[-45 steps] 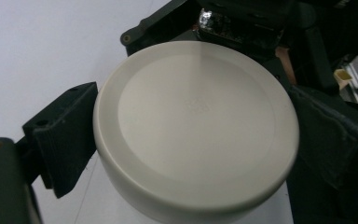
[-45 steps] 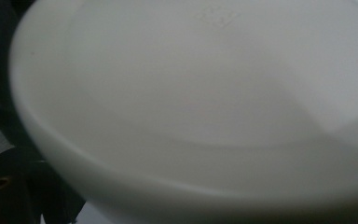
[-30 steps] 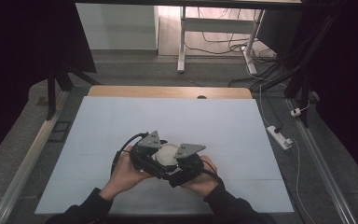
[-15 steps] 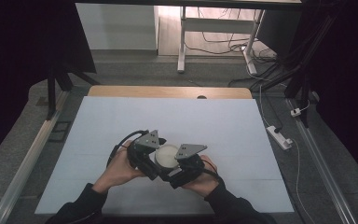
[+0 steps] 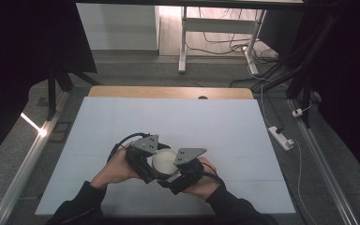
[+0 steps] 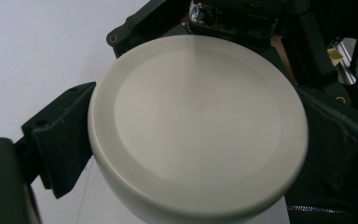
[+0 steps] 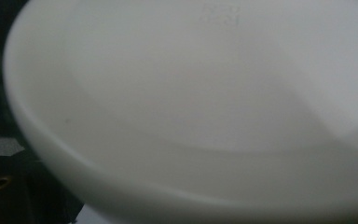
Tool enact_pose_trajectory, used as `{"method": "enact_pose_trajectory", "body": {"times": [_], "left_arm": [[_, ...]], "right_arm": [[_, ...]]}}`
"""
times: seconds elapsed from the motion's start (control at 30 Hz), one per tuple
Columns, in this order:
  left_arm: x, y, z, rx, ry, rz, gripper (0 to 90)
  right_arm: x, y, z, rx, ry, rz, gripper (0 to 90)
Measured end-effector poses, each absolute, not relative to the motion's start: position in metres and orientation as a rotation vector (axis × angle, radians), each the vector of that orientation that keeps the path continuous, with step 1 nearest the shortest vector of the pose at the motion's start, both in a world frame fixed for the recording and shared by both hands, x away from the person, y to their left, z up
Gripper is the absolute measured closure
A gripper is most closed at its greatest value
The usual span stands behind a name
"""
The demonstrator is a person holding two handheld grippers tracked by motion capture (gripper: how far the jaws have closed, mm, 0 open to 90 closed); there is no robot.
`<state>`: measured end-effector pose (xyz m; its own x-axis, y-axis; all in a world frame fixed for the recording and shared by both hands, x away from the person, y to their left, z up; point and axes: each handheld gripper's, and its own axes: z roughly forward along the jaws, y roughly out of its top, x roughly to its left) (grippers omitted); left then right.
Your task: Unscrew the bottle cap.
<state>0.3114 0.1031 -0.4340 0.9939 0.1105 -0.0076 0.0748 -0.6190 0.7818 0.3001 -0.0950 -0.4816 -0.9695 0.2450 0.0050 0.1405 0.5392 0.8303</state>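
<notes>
A person is bringing two handheld grippers together around a white round dish [image 5: 165, 161] near the front edge of the table [image 5: 122, 117]. The left gripper [image 5: 143, 159] is bracketing the dish, one jaw on each side and apparently clamped on it; whether the right gripper [image 5: 186, 169] is gripping cannot be told, its close view being blurred. This looks like a handover, so the next move likely calls for one firm grip before any release. Farther off, nothing is blocking the way; a power strip [image 5: 281, 137] is lying on the floor beyond.
</notes>
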Motion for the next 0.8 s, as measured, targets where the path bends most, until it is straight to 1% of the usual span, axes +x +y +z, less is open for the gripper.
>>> {"method": "enact_pose_trajectory", "body": {"times": [0.2, 0.23, 0.3, 0.33, 0.63, 0.7, 0.77, 0.8], "left_arm": [[0.312, 0.099, -0.436, 2.24, 0.223, 0.084, 7.5], [0.311, 0.097, -0.436, 2.234, 0.28, 0.101, 7.5], [0.311, 0.096, -0.436, 2.23, 0.305, 0.109, 7.6], [0.309, 0.093, -0.436, 2.222, 0.356, 0.131, 7.6], [0.301, 0.078, -0.437, 2.192, 0.607, 0.225, 7.6], [0.301, 0.076, -0.438, 2.186, 0.624, 0.231, 7.4], [0.301, 0.076, -0.439, 2.186, 0.612, 0.237, 7.2], [0.303, 0.077, -0.439, 2.191, 0.582, 0.219, 5.5]], "right_arm": [[0.304, -0.096, -0.483, 0.403, 2.638, 1.384, 6.5], [0.304, -0.096, -0.483, 0.418, 2.633, 1.374, 6.5], [0.306, -0.097, -0.483, 0.446, 2.623, 1.365, 6.5], [0.306, -0.097, -0.483, 0.461, 2.617, 1.361, 6.5], [0.311, -0.099, -0.485, 0.566, 2.585, 1.321, 6.5], [0.311, -0.099, -0.485, 0.572, 2.582, 1.309, 6.5], [0.311, -0.1, -0.486, 0.575, 2.583, 1.305, 6.5], [0.311, -0.1, -0.486, 0.573, 2.583, 1.305, 6.5]]}}
